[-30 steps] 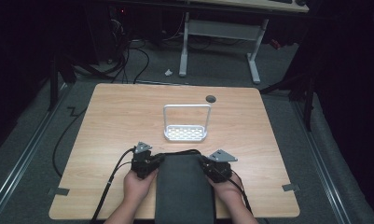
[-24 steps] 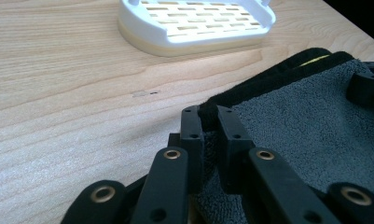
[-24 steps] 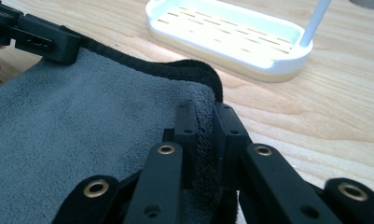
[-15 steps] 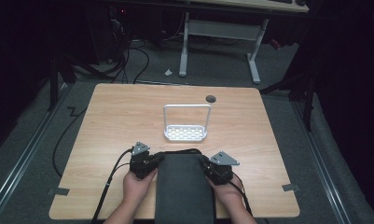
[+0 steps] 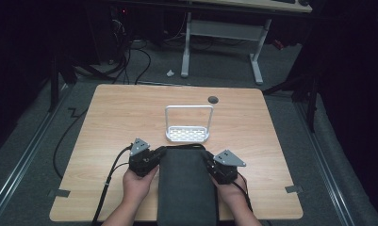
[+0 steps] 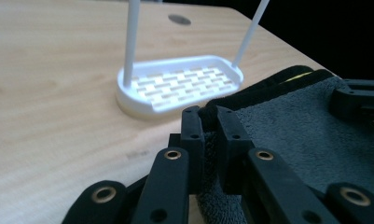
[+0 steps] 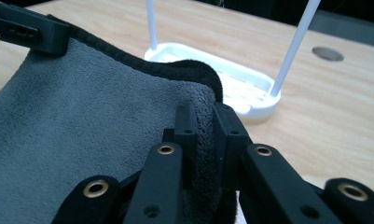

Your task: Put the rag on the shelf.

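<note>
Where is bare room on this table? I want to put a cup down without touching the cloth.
Free: the table left of the white rack, the strip right of it, and the far edge around the round hole. Crowded: the near middle, where both grippers hold the grey cloth just short of the rack.

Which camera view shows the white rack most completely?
The high view: the white rack shows whole there, slotted base and arched handle. The left gripper view and the right gripper view show its base and the lower parts of its two posts.
</note>
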`<state>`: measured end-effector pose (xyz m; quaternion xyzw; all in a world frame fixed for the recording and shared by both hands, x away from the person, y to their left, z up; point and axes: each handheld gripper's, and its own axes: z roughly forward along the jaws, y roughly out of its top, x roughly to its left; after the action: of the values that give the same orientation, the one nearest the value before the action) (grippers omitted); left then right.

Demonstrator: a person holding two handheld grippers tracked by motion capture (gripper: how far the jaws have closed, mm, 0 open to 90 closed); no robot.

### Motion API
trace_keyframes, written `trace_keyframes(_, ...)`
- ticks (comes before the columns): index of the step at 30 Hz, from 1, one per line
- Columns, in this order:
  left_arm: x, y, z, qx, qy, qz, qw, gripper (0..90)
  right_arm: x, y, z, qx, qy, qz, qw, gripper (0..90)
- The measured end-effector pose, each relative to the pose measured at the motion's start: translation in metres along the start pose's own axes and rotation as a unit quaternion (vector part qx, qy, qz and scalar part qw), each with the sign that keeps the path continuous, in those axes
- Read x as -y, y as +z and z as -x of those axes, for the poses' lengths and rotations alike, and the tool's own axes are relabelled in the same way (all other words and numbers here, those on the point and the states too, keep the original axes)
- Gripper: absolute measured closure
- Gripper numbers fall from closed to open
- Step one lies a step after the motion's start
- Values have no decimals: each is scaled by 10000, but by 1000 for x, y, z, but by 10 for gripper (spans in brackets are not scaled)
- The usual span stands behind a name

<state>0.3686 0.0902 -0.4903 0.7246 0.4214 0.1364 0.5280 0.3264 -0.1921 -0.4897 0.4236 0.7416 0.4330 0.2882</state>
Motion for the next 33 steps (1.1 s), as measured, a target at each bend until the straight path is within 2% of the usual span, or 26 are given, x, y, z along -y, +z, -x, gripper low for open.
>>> trace_keyframes(8,-29,-13,4,143,-85,384,9991,826,-28,-11,3,40,163,249,9995,819)
trace_keyframes(11,-42,-16,6,145,7,487,9987,826,-38,-15,3,88,75,333,9994,819)
trace_keyframes(14,-55,-20,10,172,41,618,9979,826,-46,-19,4,106,122,423,9990,818)
trace_keyframes(18,-69,-25,15,157,195,743,9969,827,-56,-25,7,83,180,597,9980,817)
trace_keyframes(24,-91,-32,19,180,254,987,9946,827,-72,-34,14,138,151,829,9963,817)
trace_keyframes(26,-99,-34,21,174,356,1056,9936,828,-79,-38,16,170,123,937,9954,817)
trace_keyframes(33,-122,-41,26,149,509,1279,9904,830,-106,-48,19,360,-35,1215,9919,817)
